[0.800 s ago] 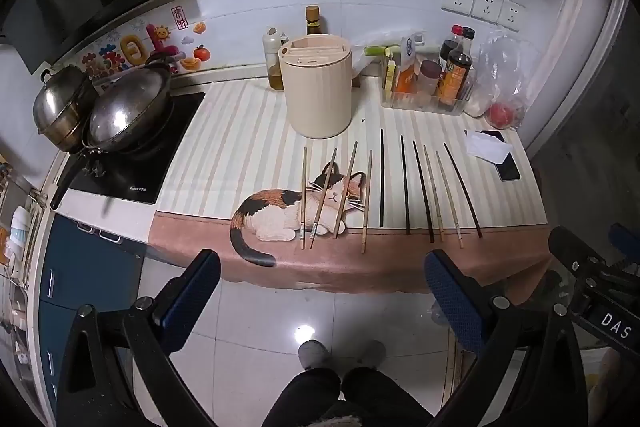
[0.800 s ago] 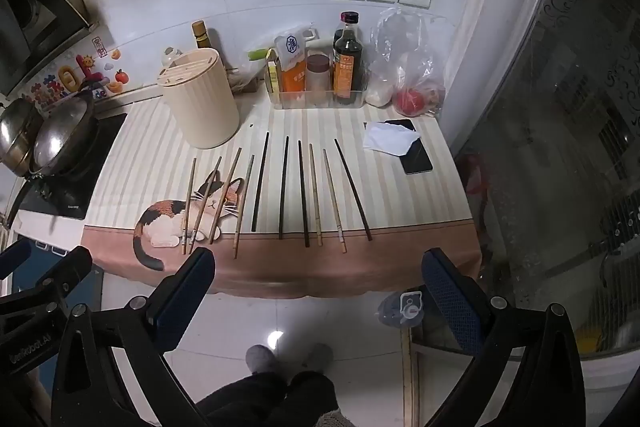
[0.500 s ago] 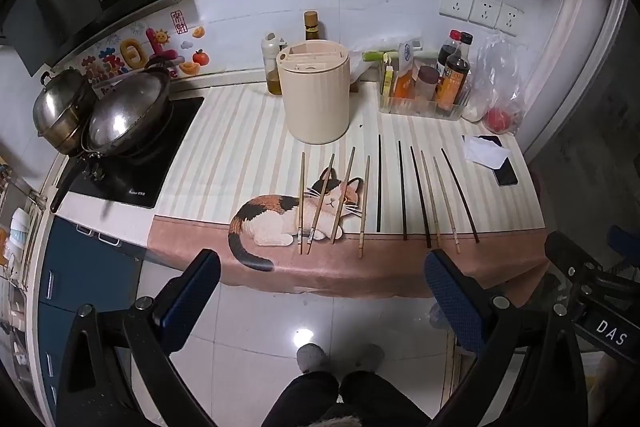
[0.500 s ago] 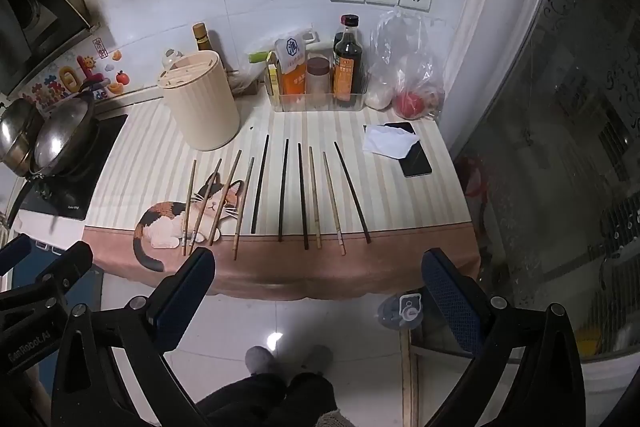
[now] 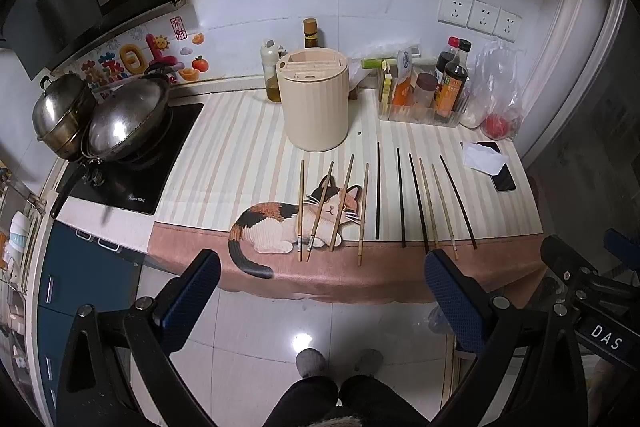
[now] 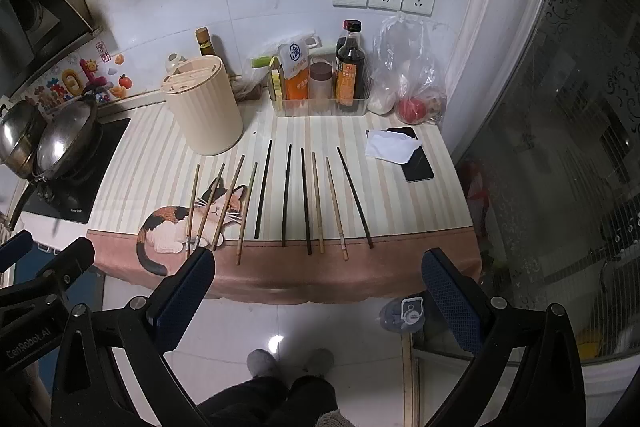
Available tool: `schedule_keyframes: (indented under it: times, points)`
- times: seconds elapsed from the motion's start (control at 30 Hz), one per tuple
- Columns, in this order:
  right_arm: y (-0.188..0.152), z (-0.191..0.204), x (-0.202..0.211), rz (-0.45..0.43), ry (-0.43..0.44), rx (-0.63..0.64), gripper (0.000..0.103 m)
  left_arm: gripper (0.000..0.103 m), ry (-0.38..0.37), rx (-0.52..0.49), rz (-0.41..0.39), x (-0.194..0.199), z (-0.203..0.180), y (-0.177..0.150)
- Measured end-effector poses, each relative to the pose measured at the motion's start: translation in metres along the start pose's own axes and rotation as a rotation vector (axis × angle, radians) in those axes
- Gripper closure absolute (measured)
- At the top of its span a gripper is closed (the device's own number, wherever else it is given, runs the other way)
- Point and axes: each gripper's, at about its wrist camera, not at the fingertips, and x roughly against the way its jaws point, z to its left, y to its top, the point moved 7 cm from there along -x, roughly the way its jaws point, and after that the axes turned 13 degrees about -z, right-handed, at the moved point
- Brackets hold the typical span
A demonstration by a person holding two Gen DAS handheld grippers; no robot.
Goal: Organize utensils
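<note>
I hold both units back from the table, above the floor, so each camera takes in the full layout before any approach. The left hand-held gripper has its fingers spread wide with nothing between them. The right hand-held gripper is spread wide and empty as well.

The chopsticks lie in a single row across the front half of the table, on a striped cloth with a cat print. They lie side by side and roughly parallel, handles toward the front edge. The four on the left are light wood and rest over the cat. The remaining six are a mix of dark and light sticks. Most lie apart, which I judge leaves room for a finger on each side of one stick; two of the left light sticks nearly meet at their near ends.

The cream holder stands upright just behind the row, its slotted top facing up. I judge it to be the destination, placed within short reach of every stick.

A phone with a tissue on it lies to the right, apart from the row. Bottles in a clear tray stand against the wall.

No stick is lifted yet; I judge the task to be at its start.
</note>
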Motion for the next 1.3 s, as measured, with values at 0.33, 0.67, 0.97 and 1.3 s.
schedule_keyframes:
  times: [0.33, 0.67, 0.97, 1.3]
  points:
    - [0.003, 0.002, 0.002, -0.01, 0.001, -0.001, 0.0, 0.0, -0.002, 0.002, -0.001, 0.001, 0.002, 0.001]
    - [0.004, 0.001, 0.004, -0.012, 0.002, -0.002, 0.0, 0.0, -0.002, 0.004, -0.004, 0.001, 0.002, 0.001]
    - [0.009, 0.001, 0.005, -0.017, 0.001, -0.005, 0.0, 0.0, -0.002, 0.004, -0.005, 0.002, 0.003, 0.002]
    - [0.011, -0.001, 0.005, -0.02, 0.0, -0.005, 0.0, 0.0, -0.003, 0.006, -0.006, 0.002, 0.002, 0.003]
